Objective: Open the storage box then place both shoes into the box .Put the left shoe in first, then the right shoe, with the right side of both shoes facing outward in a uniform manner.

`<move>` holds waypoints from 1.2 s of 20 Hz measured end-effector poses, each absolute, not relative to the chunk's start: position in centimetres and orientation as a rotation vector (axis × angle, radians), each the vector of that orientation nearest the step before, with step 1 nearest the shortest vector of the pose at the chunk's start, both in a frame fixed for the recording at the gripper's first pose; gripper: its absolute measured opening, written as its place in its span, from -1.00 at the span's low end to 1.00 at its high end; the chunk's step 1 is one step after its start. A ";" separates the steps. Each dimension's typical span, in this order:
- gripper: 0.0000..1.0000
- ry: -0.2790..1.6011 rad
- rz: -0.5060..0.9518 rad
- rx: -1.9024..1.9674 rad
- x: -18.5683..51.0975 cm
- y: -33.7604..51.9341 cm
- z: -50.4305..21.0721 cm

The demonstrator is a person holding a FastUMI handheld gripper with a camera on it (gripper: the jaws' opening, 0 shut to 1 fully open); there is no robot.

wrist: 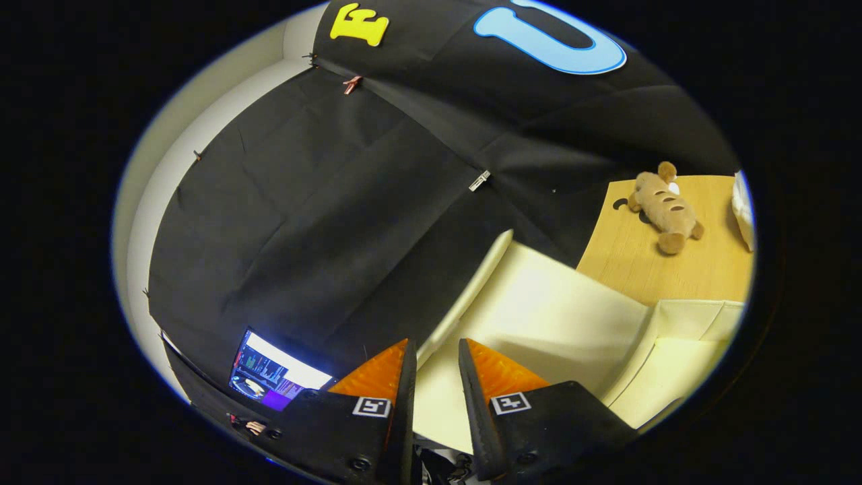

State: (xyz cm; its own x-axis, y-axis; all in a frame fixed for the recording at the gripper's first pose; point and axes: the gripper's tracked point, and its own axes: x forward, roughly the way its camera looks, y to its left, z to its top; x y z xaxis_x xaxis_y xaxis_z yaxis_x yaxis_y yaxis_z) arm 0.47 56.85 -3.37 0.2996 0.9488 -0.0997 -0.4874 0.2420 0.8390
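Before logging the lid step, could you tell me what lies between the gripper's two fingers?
In the gripper view, the storage box's cream lid edge runs through the open gripper; neither finger presses it.

We see the storage box lid (pixel 539 296) raised just ahead of the gripper (pixel 438 357), whose jaws stand apart astride its edge. Beyond the box (pixel 680 337), on the worktop (pixel 646 263), lies a plush toy (pixel 665 207); a monitor (pixel 276 374) sits left of the jaws.

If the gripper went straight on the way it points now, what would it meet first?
Probably the cream lid of the storage box: its edge lies just ahead of the parted, empty fingers of the gripper. Beyond stands the black cloth wall. Depth is unclear.
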 end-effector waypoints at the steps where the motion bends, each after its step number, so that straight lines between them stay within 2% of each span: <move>1: -0.07 0.700 1.089 0.796 0.7 56.8 -3.5; 7: 0.79 0.621 1.018 0.742 1.7 53.5 -3.4; 12: 0.83 0.533 0.939 0.685 1.3 47.2 -2.4; 13: 0.92 0.511 0.919 0.655 1.3 45.7 -2.4; 18: 0.94 0.453 0.781 0.501 0.2 36.3 -4.2; 24: 0.95 0.577 0.568 0.474 -3.7 25.5 -11.4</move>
